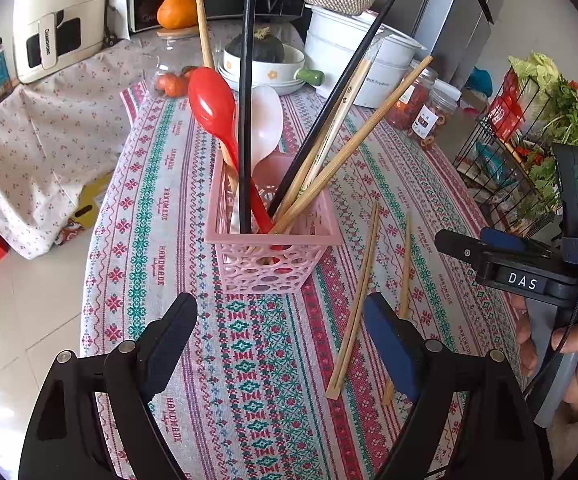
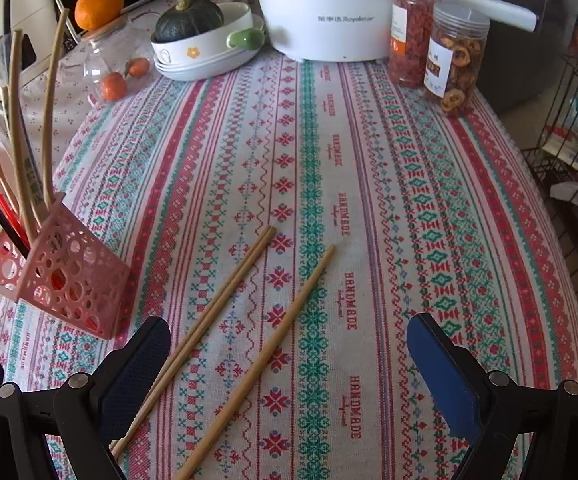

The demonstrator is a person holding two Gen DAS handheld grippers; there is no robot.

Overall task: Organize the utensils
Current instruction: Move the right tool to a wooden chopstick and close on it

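Both grippers, left [image 1: 281, 320] and right [image 2: 289, 344], gape wide and empty; next, the right should pinch the loose chopsticks [image 2: 225, 300] for the basket [image 1: 273, 256].

Pink basket [image 1: 273, 248] w/ utensils; chopsticks [image 2: 225, 300] loose

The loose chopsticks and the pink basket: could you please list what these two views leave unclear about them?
- Loose bamboo chopsticks: right wrist view, near ends cut off by the bottom edge and the right tool.
- Single chopstick: left wrist view, its near part hidden behind the left tool.
- Pink basket: both views, utensil bottoms hidden by its walls.
- Jar labels: print too small.
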